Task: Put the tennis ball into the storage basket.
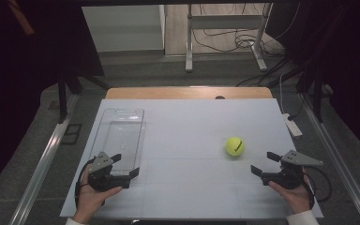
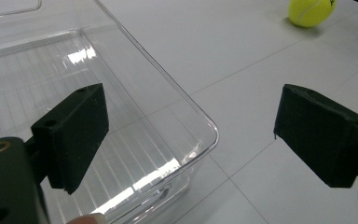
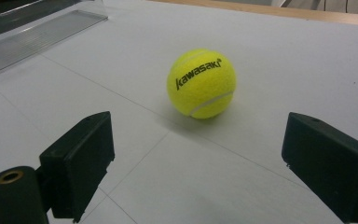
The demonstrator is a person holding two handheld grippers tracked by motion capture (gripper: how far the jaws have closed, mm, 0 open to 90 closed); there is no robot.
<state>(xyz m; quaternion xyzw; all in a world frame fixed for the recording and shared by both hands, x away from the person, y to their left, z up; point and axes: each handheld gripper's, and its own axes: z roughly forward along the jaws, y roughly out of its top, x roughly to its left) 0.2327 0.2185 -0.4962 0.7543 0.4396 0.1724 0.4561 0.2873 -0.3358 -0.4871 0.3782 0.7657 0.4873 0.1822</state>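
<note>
Right gripper (image 1: 265,163) near right, wide open, empty, facing tennis ball (image 1: 235,146); left gripper (image 1: 124,165) wide open, empty, straddling clear bin (image 1: 122,129) corner. Off-centre closing risks rolling ball away.

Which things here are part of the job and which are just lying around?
In the job: ball, clear bin, left gripper, right gripper, both open.
Lying about: white strip at the table's right edge, floor cables, metal stand.
</note>
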